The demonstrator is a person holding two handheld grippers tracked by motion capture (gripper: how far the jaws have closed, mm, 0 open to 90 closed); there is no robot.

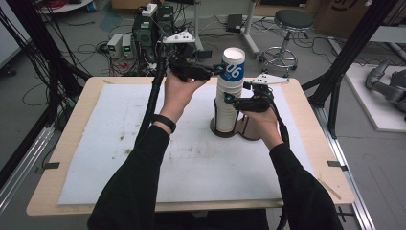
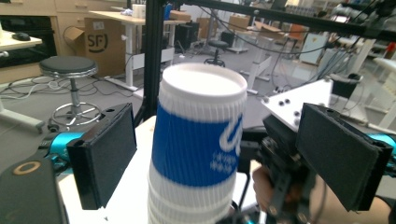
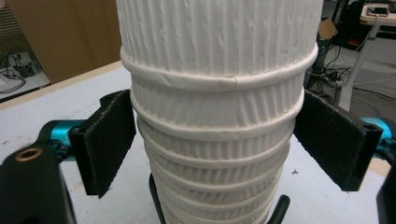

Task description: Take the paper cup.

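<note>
Stack of cups (image 1: 229, 98): white ribbed paper cups nested upright in a tall column, standing in a dark holder (image 1: 239, 130) toward the far edge of the table (image 1: 67, 143), right of its middle.
Top cup (image 1: 234, 64): white rim, blue band with white lettering; sat highest on the stack, open mouth upward.
Left hand-held gripper (image 1: 215, 71): held at the level of the top cup, reaching in from the stack's left side. In the left gripper view its two black pads (image 2: 105, 154) stood wide apart, one on each side of the blue-banded cup (image 2: 198, 144), with a gap visible on both sides; nothing gripped.
Right hand-held gripper (image 1: 230, 99): held lower, at the middle of the stack, coming from the stack's right side. In the right gripper view its pads (image 3: 105, 140) flanked the white ribbed cups (image 3: 217, 116); the left pad lay just beside the cup wall, the right pad close to it; whether either pressed the cups could not be told.
Table cover (image 1: 143, 158): pale sheet with faint brown marks, spread over most of the table.
Person: dark sleeves, a dark band on the left wrist (image 1: 164, 122).
</note>
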